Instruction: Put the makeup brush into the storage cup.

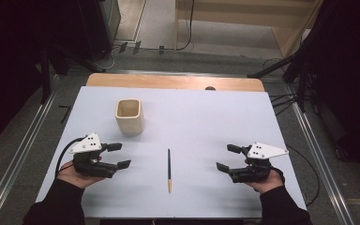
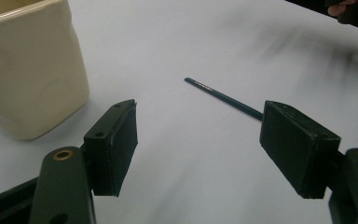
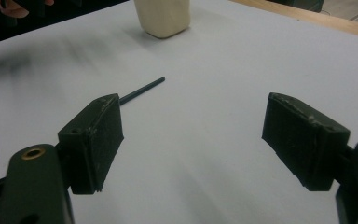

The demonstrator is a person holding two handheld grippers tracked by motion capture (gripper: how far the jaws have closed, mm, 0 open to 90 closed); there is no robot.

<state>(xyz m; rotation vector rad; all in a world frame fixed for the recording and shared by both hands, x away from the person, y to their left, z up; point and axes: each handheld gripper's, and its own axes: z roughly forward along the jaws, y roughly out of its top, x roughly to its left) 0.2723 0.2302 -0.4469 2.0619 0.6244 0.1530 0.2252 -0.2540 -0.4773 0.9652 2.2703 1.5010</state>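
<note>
Pencil (image 1: 169,170) between left hand-held gripper (image 1: 122,155) (jaws apart), right hand-held gripper (image 1: 225,157)

Pencil (image 1: 169,170) flat on bench (image 1: 206,117), centre-front, lying front to back. Cup (image 1: 130,116) upright, behind and left of pencil, well apart from it. Left gripper (image 1: 119,155) at front-left, in front of cup, left of pencil. Right gripper (image 1: 228,157) at front-right, right of pencil. Pencil between the two grippers, touching neither; nothing between either pair of fingers
</note>
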